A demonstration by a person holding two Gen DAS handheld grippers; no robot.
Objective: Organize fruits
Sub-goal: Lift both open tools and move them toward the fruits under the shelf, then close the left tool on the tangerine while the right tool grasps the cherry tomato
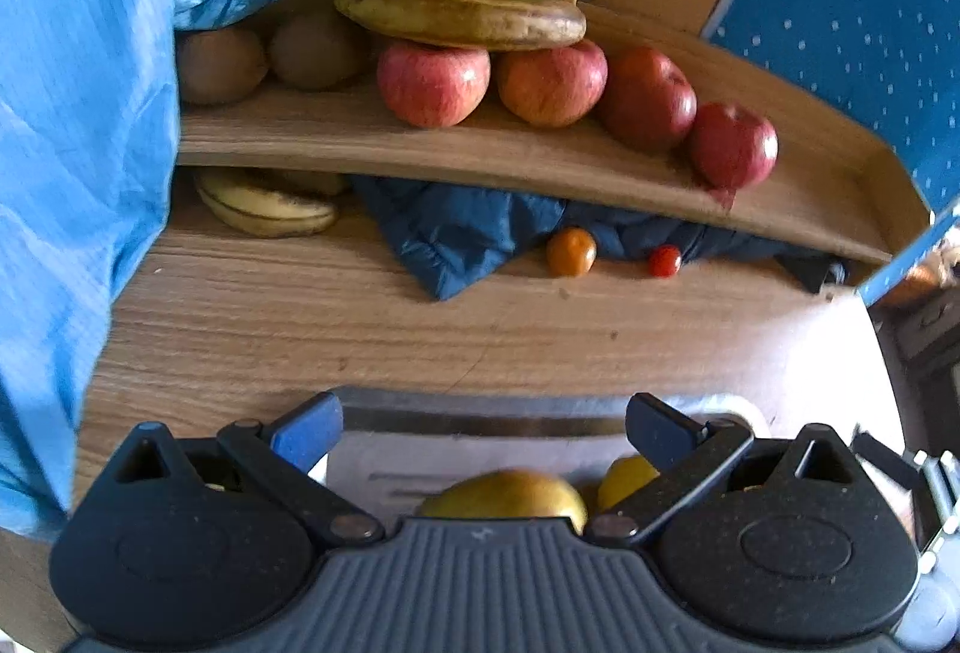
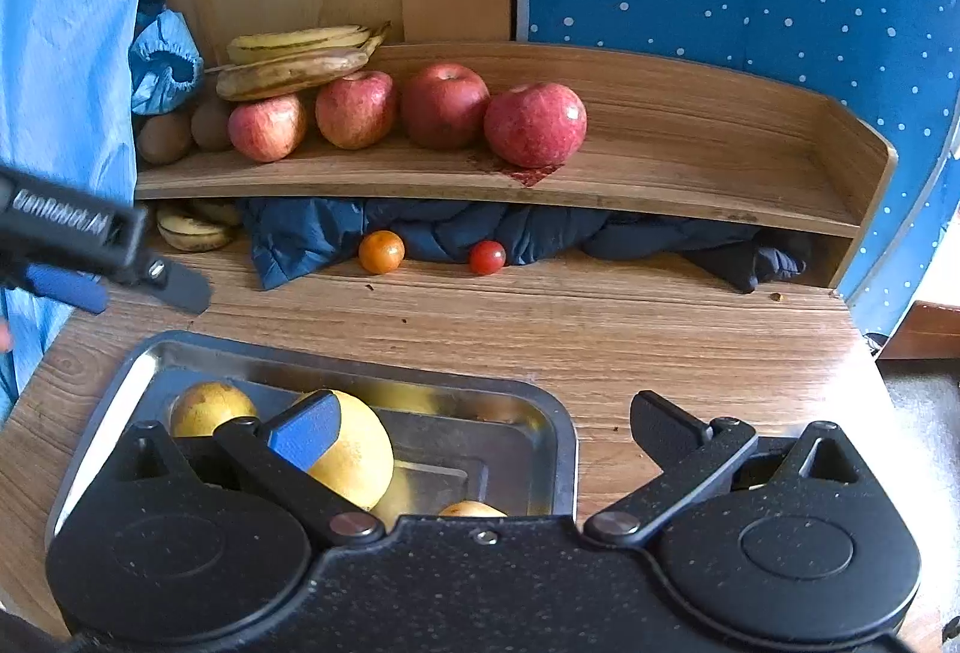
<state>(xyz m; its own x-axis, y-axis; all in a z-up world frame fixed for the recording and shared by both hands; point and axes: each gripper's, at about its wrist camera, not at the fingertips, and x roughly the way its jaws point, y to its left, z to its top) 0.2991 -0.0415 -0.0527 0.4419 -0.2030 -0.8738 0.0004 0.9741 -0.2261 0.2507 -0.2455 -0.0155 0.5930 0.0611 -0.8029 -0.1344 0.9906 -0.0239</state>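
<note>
The tray (image 2: 543, 413) is shiny, mirror-like metal; the table (image 2: 600, 329) and shelf (image 2: 690, 137) are grained wood with a slight sheen. The jacket (image 2: 540, 227) is soft quilted cloth, and the apples (image 2: 534, 125) have glossy skin.

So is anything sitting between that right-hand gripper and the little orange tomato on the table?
Nothing visible blocks it. The right gripper is open above the metal tray, and beyond the tray's far rim only bare wooden table lies before the orange tomato, which rests against the dark blue cloth.
</note>
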